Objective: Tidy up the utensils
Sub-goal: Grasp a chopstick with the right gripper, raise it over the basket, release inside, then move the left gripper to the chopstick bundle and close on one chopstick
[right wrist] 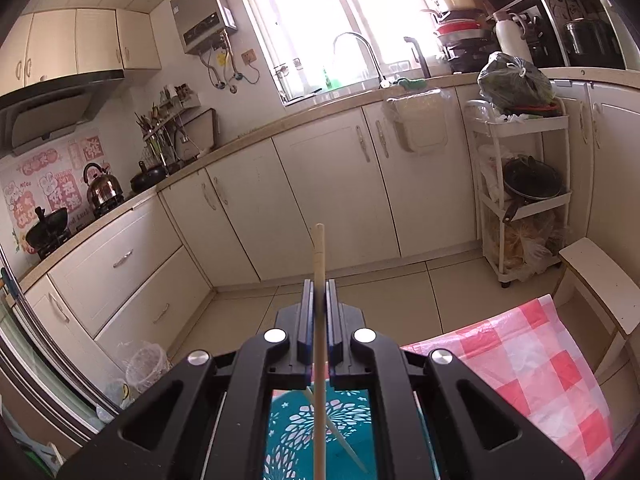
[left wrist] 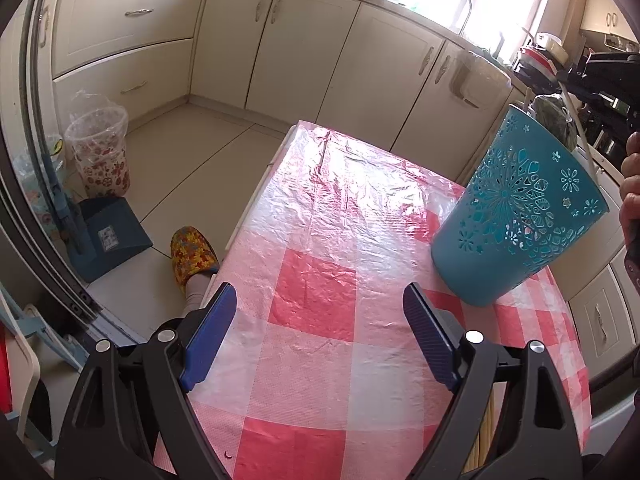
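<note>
A teal perforated utensil holder [left wrist: 520,216] stands on the red-and-white checked table [left wrist: 320,240] at its right side. My left gripper [left wrist: 320,312] is open and empty, low over the table, left of the holder. My right gripper [right wrist: 319,300] is shut on a wooden chopstick [right wrist: 319,264] and holds it above the holder [right wrist: 296,432], the lower end reaching down inside. Another chopstick [right wrist: 340,440] leans inside the holder. In the left wrist view, the right gripper's body and the hand [left wrist: 630,184] show at the right edge, with a thin chopstick [left wrist: 576,120] above the holder's rim.
More chopsticks [left wrist: 486,436] lie on the table under my left gripper's right finger. Cream cabinets [left wrist: 280,48] line the walls. A white trolley [right wrist: 520,184], a bin [left wrist: 100,148], a dustpan [left wrist: 108,236] and a slippered foot [left wrist: 192,256] are on the floor.
</note>
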`<state>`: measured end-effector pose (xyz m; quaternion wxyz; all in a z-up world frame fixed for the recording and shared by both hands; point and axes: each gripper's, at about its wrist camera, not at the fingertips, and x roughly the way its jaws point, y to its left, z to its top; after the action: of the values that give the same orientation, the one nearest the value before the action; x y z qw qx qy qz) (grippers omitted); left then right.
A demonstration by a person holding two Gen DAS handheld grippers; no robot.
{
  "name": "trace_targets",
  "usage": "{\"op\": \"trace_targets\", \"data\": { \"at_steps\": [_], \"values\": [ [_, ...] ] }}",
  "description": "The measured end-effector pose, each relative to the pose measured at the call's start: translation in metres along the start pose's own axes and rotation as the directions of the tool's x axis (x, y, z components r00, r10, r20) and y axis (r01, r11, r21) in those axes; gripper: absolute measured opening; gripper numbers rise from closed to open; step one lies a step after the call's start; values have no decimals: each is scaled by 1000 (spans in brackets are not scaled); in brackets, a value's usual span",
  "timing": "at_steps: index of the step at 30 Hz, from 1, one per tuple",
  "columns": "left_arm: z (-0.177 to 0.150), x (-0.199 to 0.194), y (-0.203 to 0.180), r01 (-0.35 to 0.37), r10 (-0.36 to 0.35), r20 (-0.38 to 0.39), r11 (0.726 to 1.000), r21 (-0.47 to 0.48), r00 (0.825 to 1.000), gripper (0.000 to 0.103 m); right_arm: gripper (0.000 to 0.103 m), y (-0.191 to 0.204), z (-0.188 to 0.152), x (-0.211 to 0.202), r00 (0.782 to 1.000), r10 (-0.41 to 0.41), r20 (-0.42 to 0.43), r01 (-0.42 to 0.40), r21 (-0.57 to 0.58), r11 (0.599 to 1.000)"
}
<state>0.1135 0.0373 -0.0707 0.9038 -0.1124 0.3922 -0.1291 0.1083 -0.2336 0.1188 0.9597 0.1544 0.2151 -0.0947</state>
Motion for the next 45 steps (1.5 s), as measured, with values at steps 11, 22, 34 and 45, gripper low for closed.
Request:
{"op": "trace_targets", "data": {
  "at_steps": [11, 22, 34, 45],
  "values": [
    [1, 0, 1, -1, 1, -4, 1000, -12, 1000, 81, 7, 3, -11, 9, 997, 15, -82, -19, -51, 999],
    [0, 1, 3, -9, 9, 0, 1000, -14, 1000, 81, 26, -1, -30, -116, 995, 84, 52, -81, -67, 994],
    [0, 1, 3, -10, 10, -3, 1000, -6, 1000, 82, 14, -20, -197, -51, 884, -45, -465, 6, -85, 996],
    [0, 1, 3, -11, 11, -5, 1000, -7, 1000, 82, 12, -20, -221, -31, 864, -104, -492, 46, -129, 991]
  ]
}}
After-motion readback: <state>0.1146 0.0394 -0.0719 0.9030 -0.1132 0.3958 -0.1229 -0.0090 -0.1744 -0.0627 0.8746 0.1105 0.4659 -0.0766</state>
